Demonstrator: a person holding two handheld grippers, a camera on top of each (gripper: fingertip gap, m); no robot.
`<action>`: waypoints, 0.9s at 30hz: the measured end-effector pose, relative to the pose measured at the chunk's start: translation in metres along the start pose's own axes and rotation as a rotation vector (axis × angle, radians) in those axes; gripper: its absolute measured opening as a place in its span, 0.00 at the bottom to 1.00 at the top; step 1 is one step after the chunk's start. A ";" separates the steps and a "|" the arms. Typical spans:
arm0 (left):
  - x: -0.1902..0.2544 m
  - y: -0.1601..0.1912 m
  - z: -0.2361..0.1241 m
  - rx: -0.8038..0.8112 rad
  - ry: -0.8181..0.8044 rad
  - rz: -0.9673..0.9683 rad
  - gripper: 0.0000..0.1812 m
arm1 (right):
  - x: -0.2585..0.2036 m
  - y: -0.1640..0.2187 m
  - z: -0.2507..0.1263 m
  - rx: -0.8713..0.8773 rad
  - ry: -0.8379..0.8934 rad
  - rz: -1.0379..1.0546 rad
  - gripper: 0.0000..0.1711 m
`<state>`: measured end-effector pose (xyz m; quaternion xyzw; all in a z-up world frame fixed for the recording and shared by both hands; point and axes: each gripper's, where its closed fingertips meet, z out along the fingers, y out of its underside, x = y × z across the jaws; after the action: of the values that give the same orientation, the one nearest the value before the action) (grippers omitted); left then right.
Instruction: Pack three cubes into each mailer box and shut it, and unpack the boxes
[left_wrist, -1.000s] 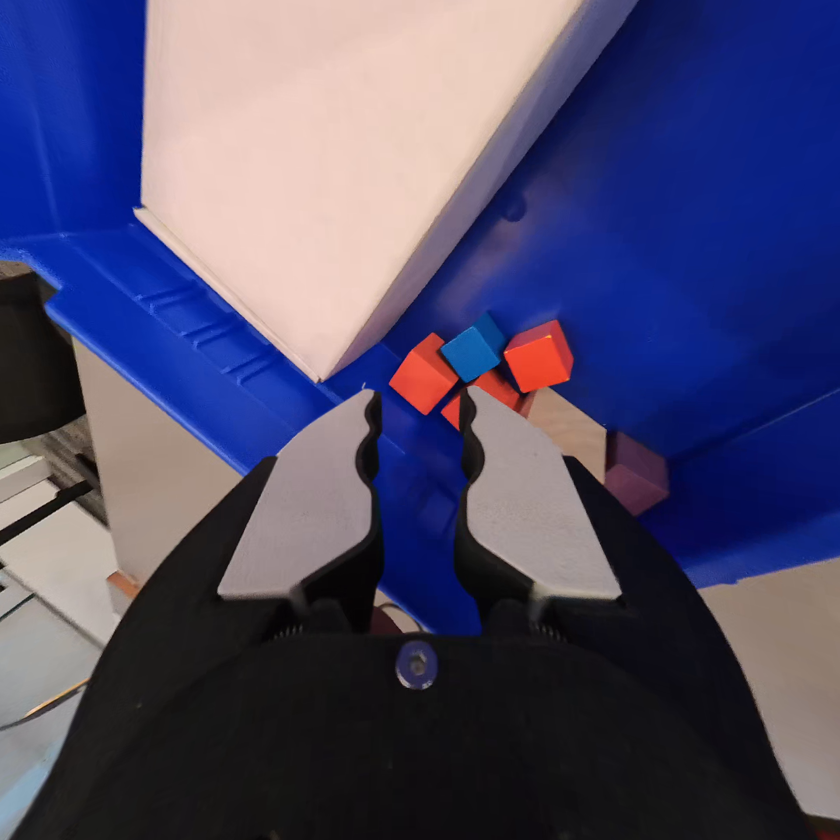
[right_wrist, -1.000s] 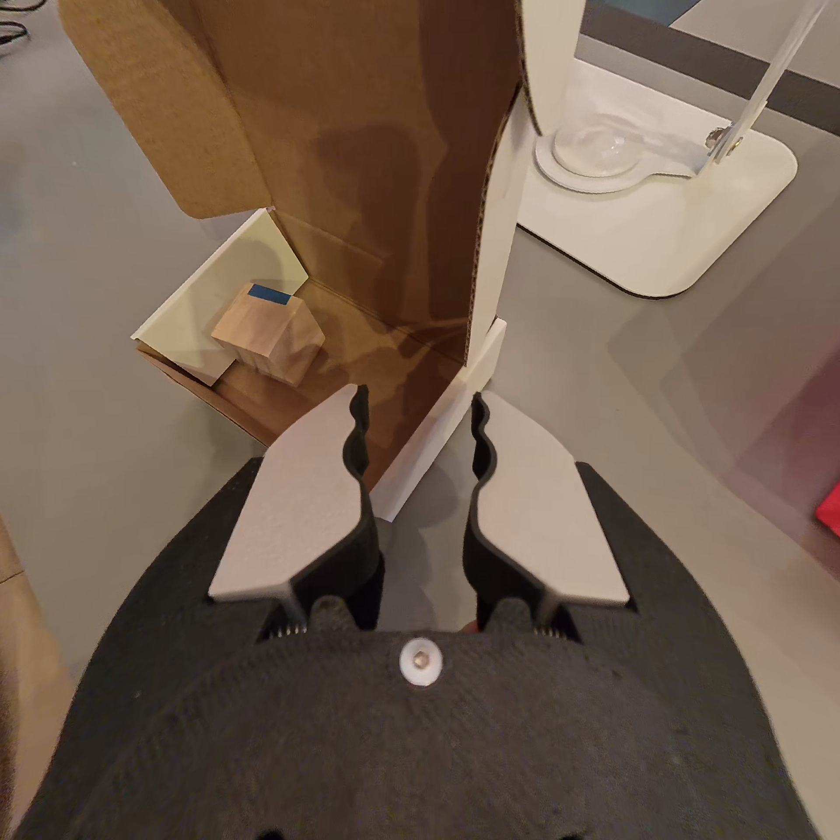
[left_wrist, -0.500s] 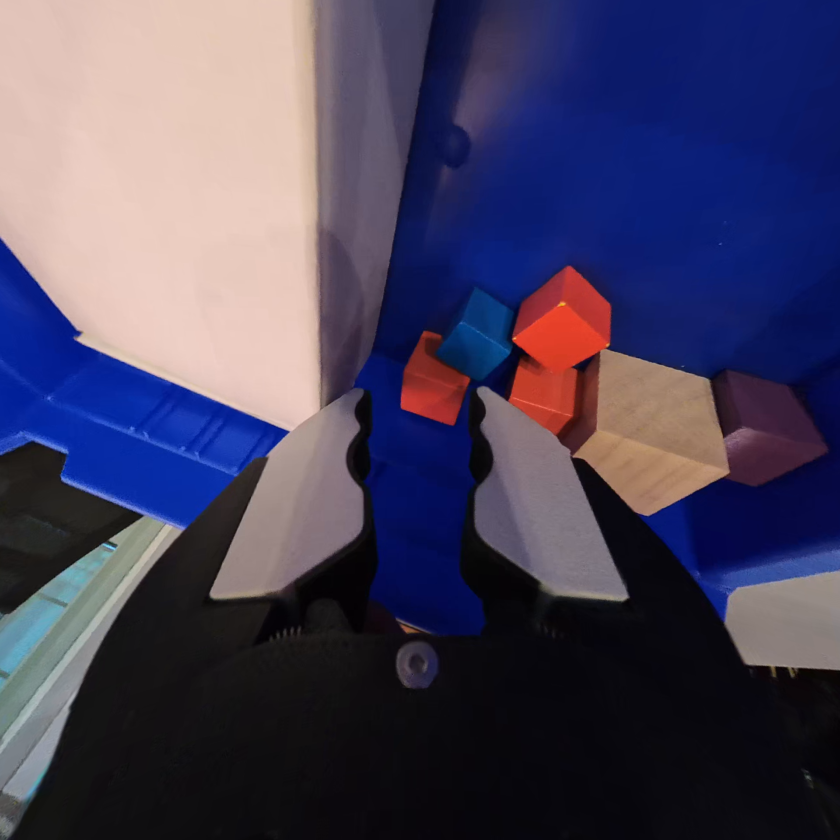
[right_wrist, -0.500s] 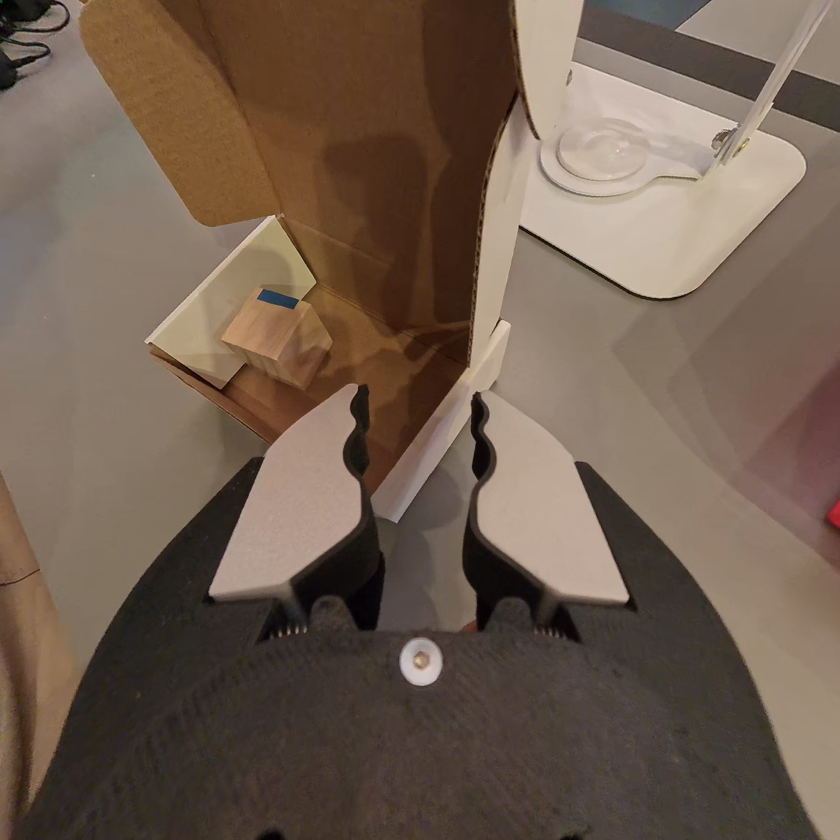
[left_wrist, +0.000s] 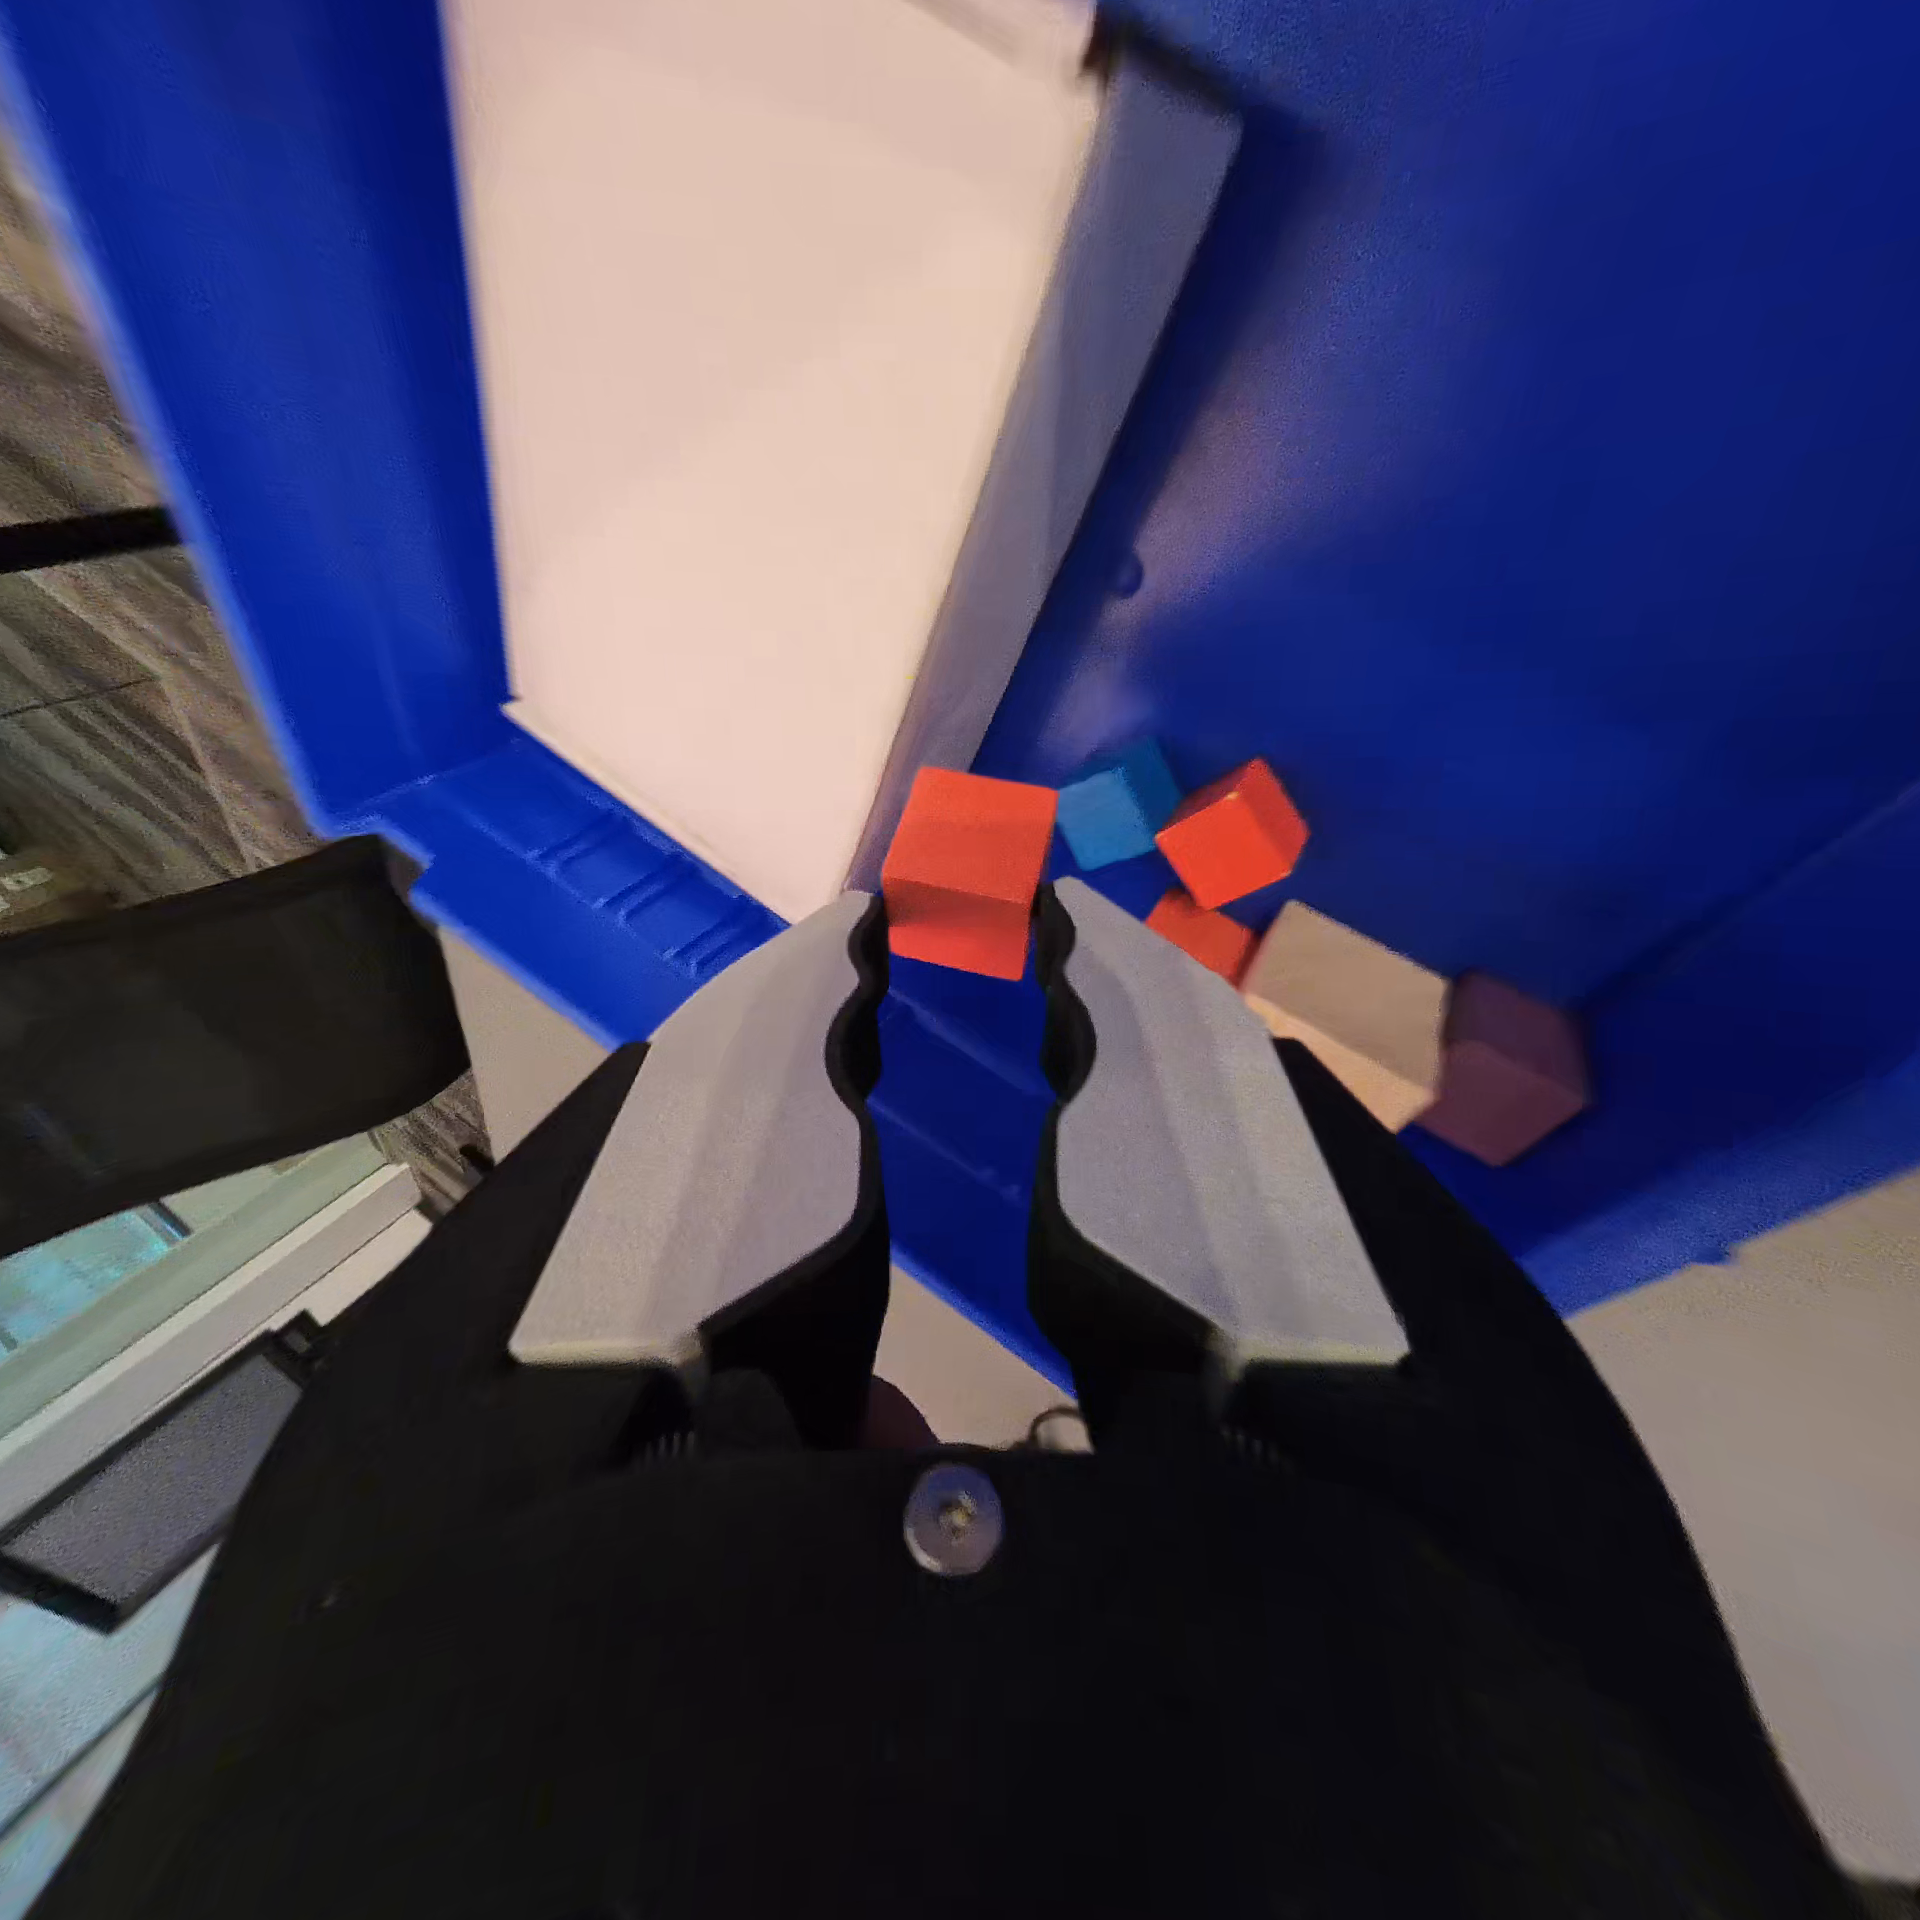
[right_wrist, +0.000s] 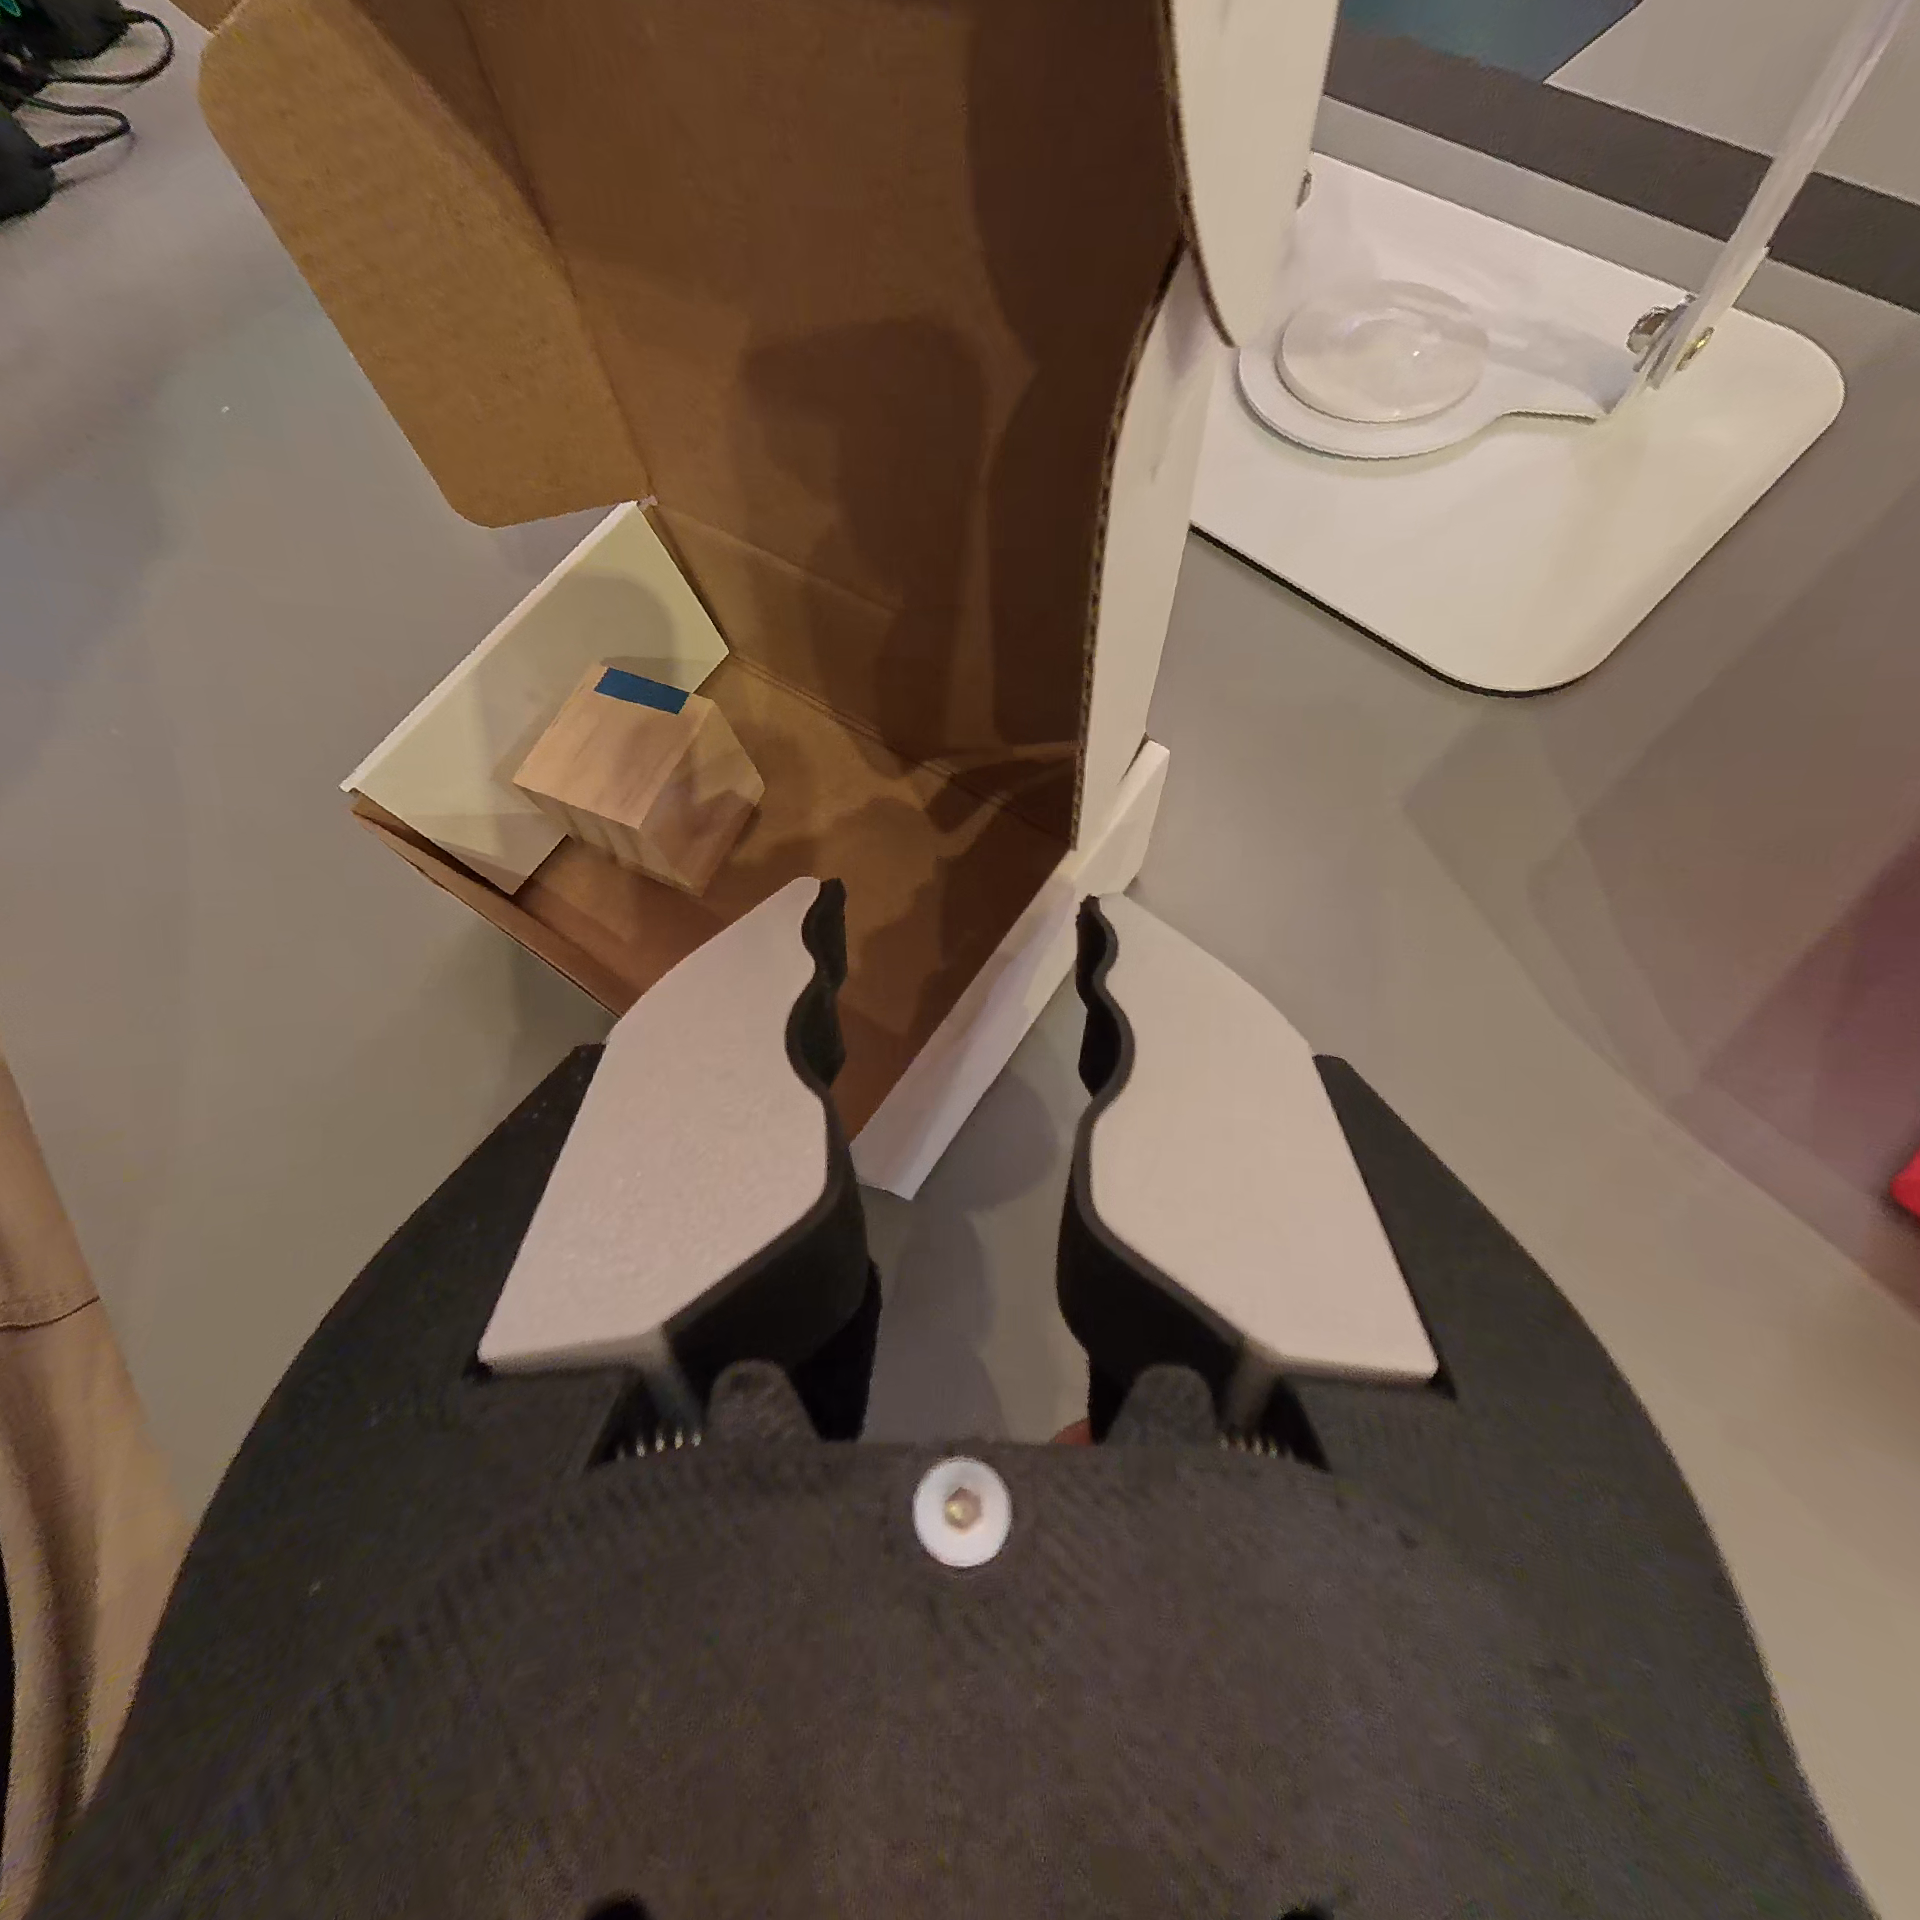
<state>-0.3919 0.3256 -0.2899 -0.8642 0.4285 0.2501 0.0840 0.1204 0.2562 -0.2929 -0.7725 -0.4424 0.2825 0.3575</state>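
Note:
My left gripper (left_wrist: 958, 914) is shut on a red cube (left_wrist: 966, 871) and holds it above the blue bin (left_wrist: 1558, 520). In the bin lie a blue cube (left_wrist: 1114, 802), two more red cubes (left_wrist: 1231, 831), a large wooden cube (left_wrist: 1340, 1006) and a purple cube (left_wrist: 1507, 1070), beside a closed white mailer box (left_wrist: 769, 416). My right gripper (right_wrist: 956, 925) is open and empty over the front edge of an open mailer box (right_wrist: 831, 468) with its lid upright. Inside it sit a wooden cube (right_wrist: 644, 784) and a blue cube (right_wrist: 642, 688) behind it.
A white stand base (right_wrist: 1507, 499) with a clear dome stands right of the open box on the grey table (right_wrist: 208, 831). A black object (left_wrist: 197, 1018) lies left of the bin. A red thing (right_wrist: 1907, 1184) shows at the right edge. One gripper's finger ends stand about 50 centimetres off the other's.
My left gripper closed on a red cube from the pile and lifted it back away from the others. My right gripper stayed open and shifted only slightly.

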 end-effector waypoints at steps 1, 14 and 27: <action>0.001 -0.005 -0.015 0.037 -0.039 -0.027 0.15 | -0.001 0.000 0.000 -0.002 0.001 -0.004 0.25; 0.204 -0.118 -0.243 0.654 0.052 -0.108 0.15 | -0.010 -0.002 -0.003 -0.022 -0.002 -0.041 0.22; 0.311 -0.297 -0.209 0.588 0.139 -0.065 0.14 | -0.004 -0.007 -0.014 0.009 0.040 -0.053 0.23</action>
<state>0.0733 0.2169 -0.2875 -0.8311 0.4595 0.0531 0.3089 0.1261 0.2513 -0.2782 -0.7643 -0.4543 0.2594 0.3771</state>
